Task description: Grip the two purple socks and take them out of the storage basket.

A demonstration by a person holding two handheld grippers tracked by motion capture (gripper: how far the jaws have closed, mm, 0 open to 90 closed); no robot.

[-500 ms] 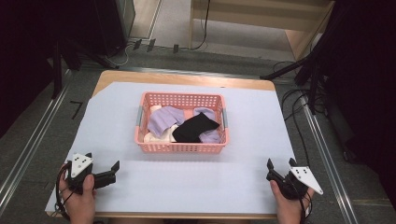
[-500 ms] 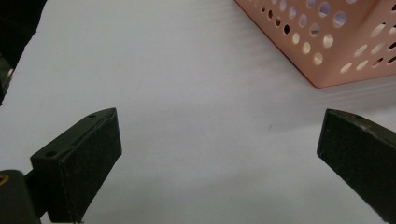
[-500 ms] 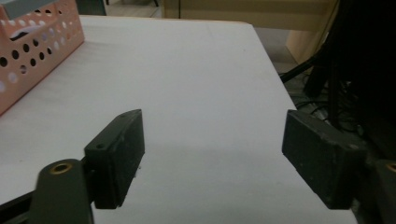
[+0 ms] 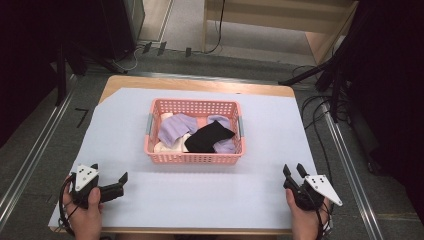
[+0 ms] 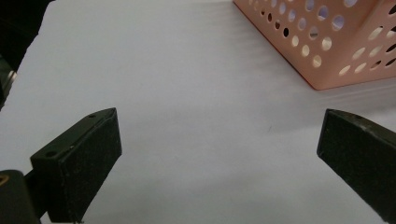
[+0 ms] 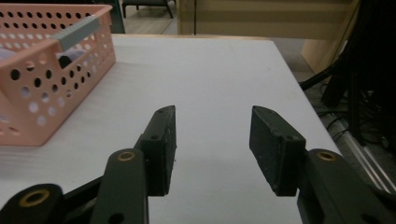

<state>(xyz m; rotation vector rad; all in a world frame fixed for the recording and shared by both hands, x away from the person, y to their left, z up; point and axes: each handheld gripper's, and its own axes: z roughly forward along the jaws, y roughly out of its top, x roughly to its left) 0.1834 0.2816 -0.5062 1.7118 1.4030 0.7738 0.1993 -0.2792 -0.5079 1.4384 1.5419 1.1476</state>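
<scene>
A pink perforated basket sits in the middle of the white-covered table. It holds lavender cloths, a black cloth and a cream cloth. My left gripper rests at the near left, held by a hand, with its jaws spread wide and nothing between them. In the left gripper view the left gripper points over bare sheet, the basket corner up to the right. My right gripper lies at the near right, open and empty. In the right gripper view the right gripper has the basket to its left.
The basket has grey handles at its ends. The wooden table edge runs along the far side, and metal rails flank the table. Cables lie on the floor at the far right.
</scene>
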